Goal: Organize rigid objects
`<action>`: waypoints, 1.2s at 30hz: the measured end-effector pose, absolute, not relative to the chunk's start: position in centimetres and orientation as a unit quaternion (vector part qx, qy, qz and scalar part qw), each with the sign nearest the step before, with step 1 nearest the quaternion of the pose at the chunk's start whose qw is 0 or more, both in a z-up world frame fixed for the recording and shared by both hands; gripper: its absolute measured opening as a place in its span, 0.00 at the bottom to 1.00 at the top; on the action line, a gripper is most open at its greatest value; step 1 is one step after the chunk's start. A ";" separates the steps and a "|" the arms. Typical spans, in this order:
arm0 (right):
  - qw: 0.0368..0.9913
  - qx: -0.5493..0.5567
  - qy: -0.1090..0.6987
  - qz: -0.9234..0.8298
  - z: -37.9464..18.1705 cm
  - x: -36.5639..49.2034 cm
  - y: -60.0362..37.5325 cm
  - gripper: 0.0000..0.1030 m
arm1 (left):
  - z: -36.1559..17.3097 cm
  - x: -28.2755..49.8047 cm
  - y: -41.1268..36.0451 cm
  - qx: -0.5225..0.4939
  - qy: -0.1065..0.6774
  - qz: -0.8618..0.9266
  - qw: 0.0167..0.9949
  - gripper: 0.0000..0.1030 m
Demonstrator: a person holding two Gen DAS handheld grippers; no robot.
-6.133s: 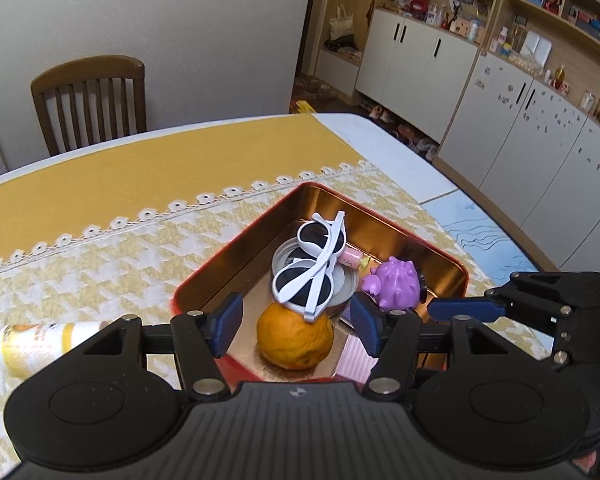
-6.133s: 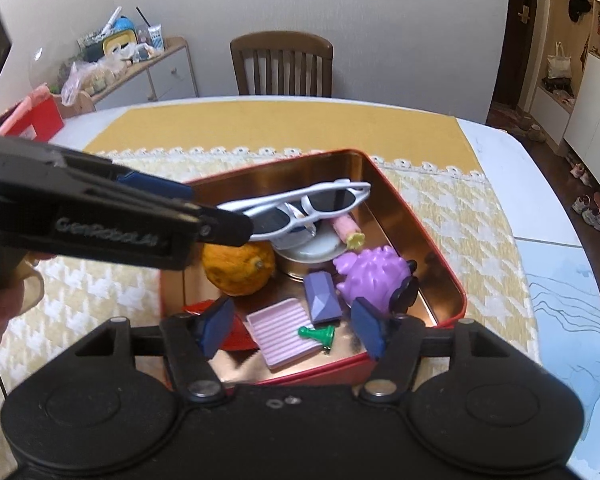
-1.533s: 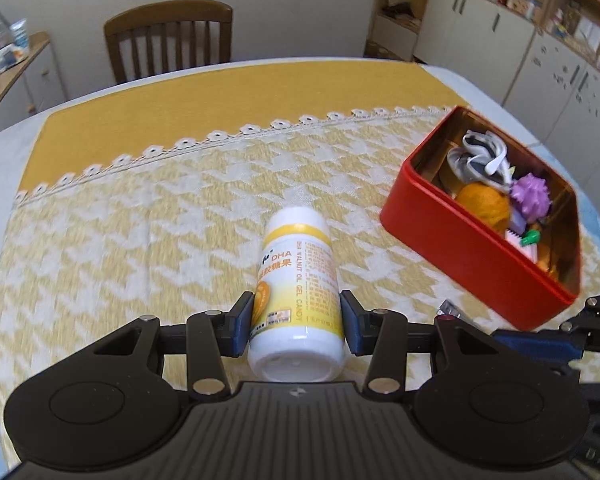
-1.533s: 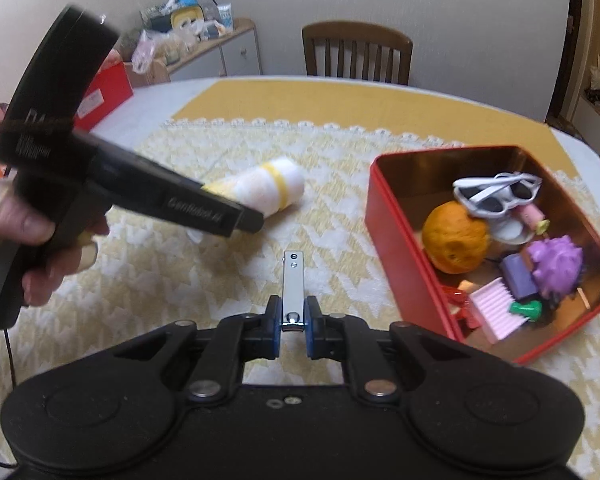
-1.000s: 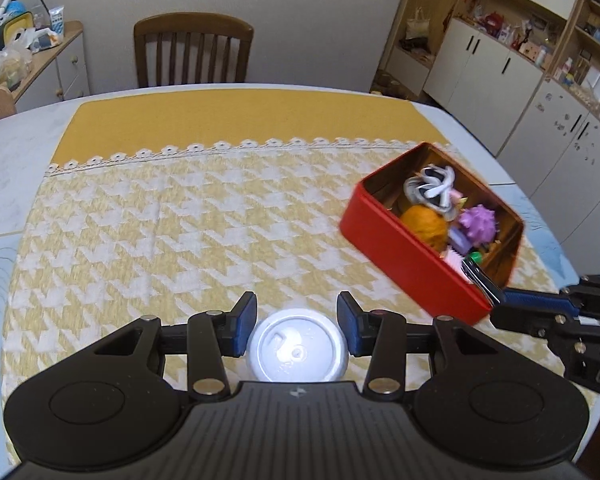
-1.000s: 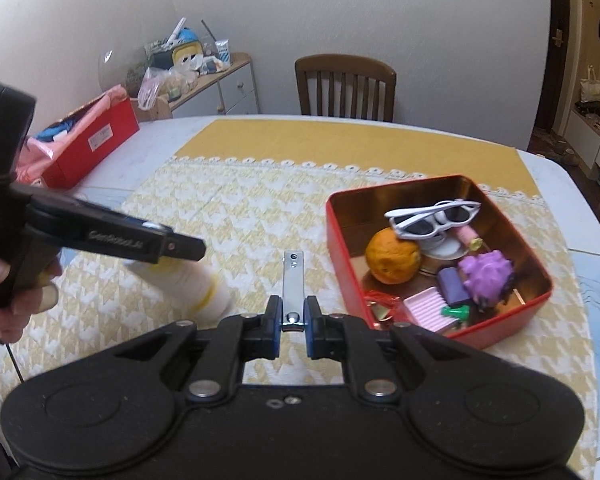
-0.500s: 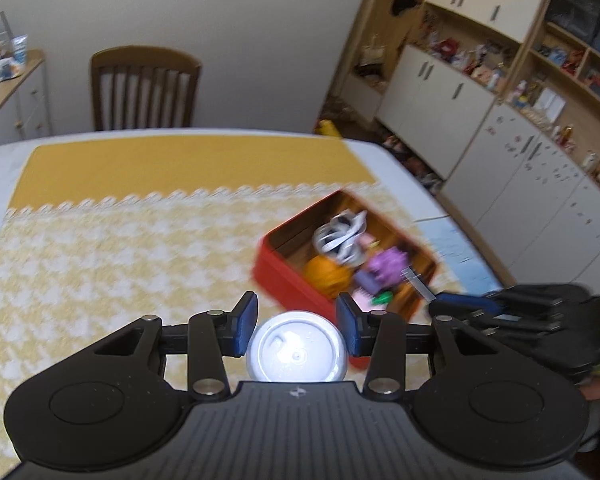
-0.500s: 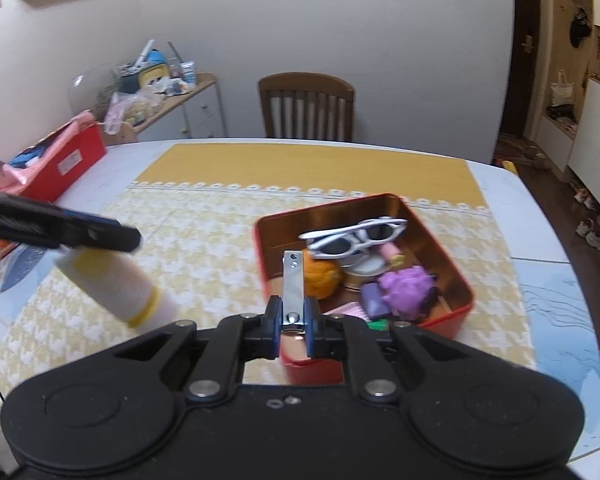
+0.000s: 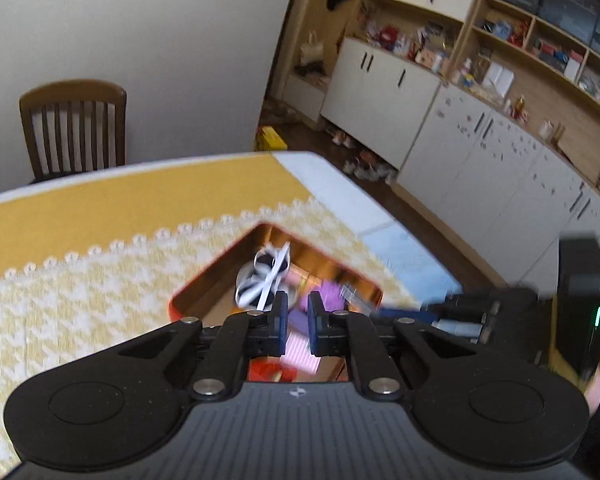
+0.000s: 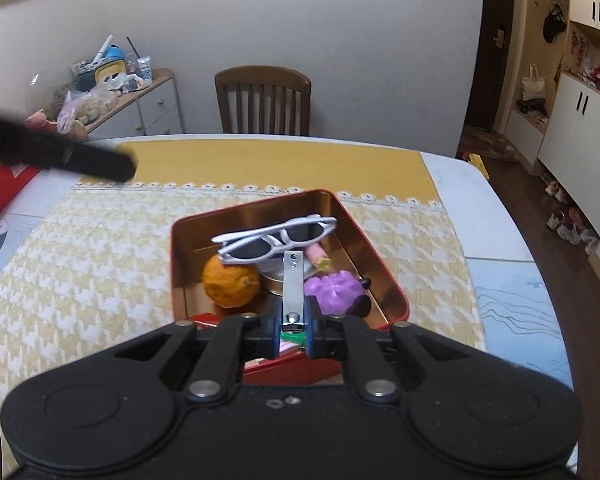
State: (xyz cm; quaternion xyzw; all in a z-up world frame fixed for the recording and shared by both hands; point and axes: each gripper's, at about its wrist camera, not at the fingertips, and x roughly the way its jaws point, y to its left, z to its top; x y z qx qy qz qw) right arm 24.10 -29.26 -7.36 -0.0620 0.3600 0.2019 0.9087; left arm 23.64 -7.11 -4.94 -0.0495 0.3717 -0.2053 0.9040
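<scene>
Left gripper point(image 9: 297, 315): jaws drawn almost together, nothing between them, hanging over the red tin point(image 9: 188, 286). White sunglasses point(image 9: 266, 276) sit at 11 o'clock from the tips, purple toy point(image 9: 330, 292) at 1 o'clock.

Right gripper point(image 10: 294, 322): clenched on a metal nail clipper point(image 10: 292, 280) that points to 12 o'clock over the tin, orange point(image 10: 230, 280) at 10 o'clock.
</scene>
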 end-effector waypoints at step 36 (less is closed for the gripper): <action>0.890 -0.057 0.402 0.207 -9.3 27.5 -28.8 0.10 | -17.9 18.8 -15.1 0.313 0.374 -0.411 0.771 0.72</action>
